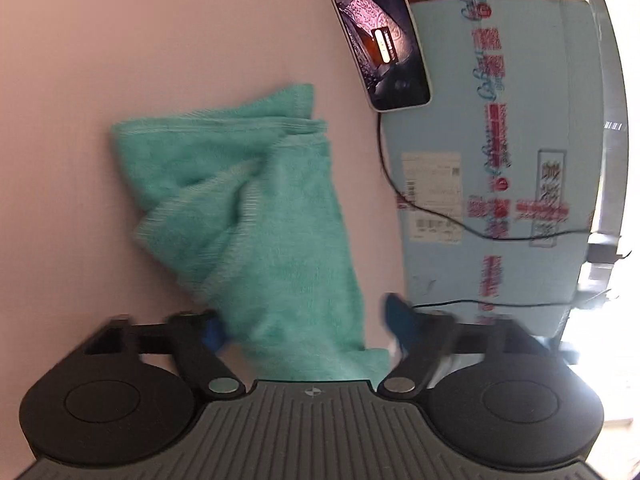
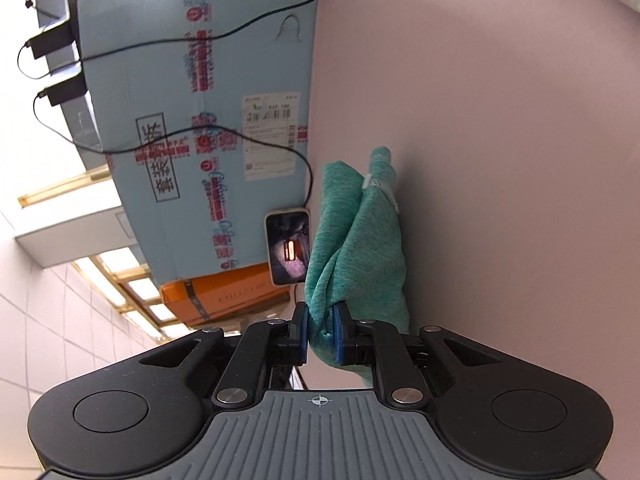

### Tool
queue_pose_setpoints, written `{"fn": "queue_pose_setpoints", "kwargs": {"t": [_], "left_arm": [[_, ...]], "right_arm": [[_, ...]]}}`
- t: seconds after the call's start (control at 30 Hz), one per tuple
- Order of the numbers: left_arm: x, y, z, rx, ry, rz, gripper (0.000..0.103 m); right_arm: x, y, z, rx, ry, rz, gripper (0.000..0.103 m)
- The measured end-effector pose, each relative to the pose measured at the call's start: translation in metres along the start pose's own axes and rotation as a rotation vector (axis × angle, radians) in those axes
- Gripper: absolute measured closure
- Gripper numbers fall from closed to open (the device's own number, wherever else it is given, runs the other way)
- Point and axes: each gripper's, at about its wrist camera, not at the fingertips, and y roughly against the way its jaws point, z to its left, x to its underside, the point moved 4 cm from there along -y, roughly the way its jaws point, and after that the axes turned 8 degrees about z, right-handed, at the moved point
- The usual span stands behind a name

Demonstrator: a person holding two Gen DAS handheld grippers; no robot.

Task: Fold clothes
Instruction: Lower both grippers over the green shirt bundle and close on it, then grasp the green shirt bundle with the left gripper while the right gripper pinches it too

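We see a teal towel point(image 1: 248, 208) lying bunched on the pink table point(image 1: 120, 40), beside a light blue box point(image 1: 520, 120). Our left gripper point(image 1: 304, 330) is wide open; the towel runs between its fingers, and we cannot tell if they touch it. Our right gripper point(image 2: 320, 328) is closed narrow on a fold of the towel point(image 2: 360, 248), with cloth pinched between its blue pads point(image 2: 338, 332). A phone point(image 1: 382, 42) with a lit screen leans against the box, and black cables point(image 1: 440, 216) lie across the box. An orange box point(image 2: 224, 300) stands next to the blue one.
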Motion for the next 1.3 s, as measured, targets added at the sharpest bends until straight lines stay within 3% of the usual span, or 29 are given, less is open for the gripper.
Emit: {"fn": "queue_pose_setpoints", "kwargs": {"t": [0.03, 0.1, 0.23, 0.3, 0.37, 0.4, 0.63, 1.0, 1.17, 1.23, 1.3], "left_arm": [[-0.001, -0.002, 0.006, -0.013, 0.023, 0.012, 0.085], [-0.002, -0.006, 0.019, 0.001, 0.099, 0.043, 0.086], [0.000, -0.007, 0.021, 0.007, 0.114, 0.060, 0.086], [0.000, -0.008, 0.021, 0.012, 0.119, 0.068, 0.086], [0.000, -0.011, 0.026, 0.022, 0.151, 0.079, 0.086], [0.000, -0.011, 0.026, 0.026, 0.164, 0.083, 0.086], [-0.001, -0.009, 0.029, 0.046, 0.195, 0.114, 0.086], [-0.004, -0.010, 0.034, 0.052, 0.198, 0.128, 0.085], [-0.003, -0.010, 0.036, 0.056, 0.201, 0.130, 0.083], [-0.003, -0.010, 0.036, 0.061, 0.205, 0.133, 0.079], [-0.001, -0.011, 0.035, 0.075, 0.205, 0.142, 0.068]], "right_arm": [[-0.002, 0.001, -0.004, 0.015, -0.009, -0.007, 0.089], [-0.006, 0.003, -0.012, 0.044, -0.028, -0.020, 0.089], [-0.009, 0.008, -0.031, 0.117, -0.078, -0.045, 0.085], [-0.007, 0.009, -0.042, 0.150, -0.119, -0.047, 0.074], [-0.003, 0.010, -0.050, 0.164, -0.155, -0.033, 0.035], [0.001, 0.010, -0.053, 0.166, -0.167, -0.022, 0.029], [0.017, -0.019, -0.054, 0.157, -0.152, 0.062, 0.029], [0.014, -0.043, -0.040, 0.152, -0.147, -0.123, 0.029], [0.011, -0.041, -0.045, 0.124, -0.166, -0.126, 0.029], [0.011, -0.040, -0.046, 0.142, -0.168, -0.121, 0.035], [0.009, -0.038, -0.048, 0.156, -0.174, -0.126, 0.059]]}}
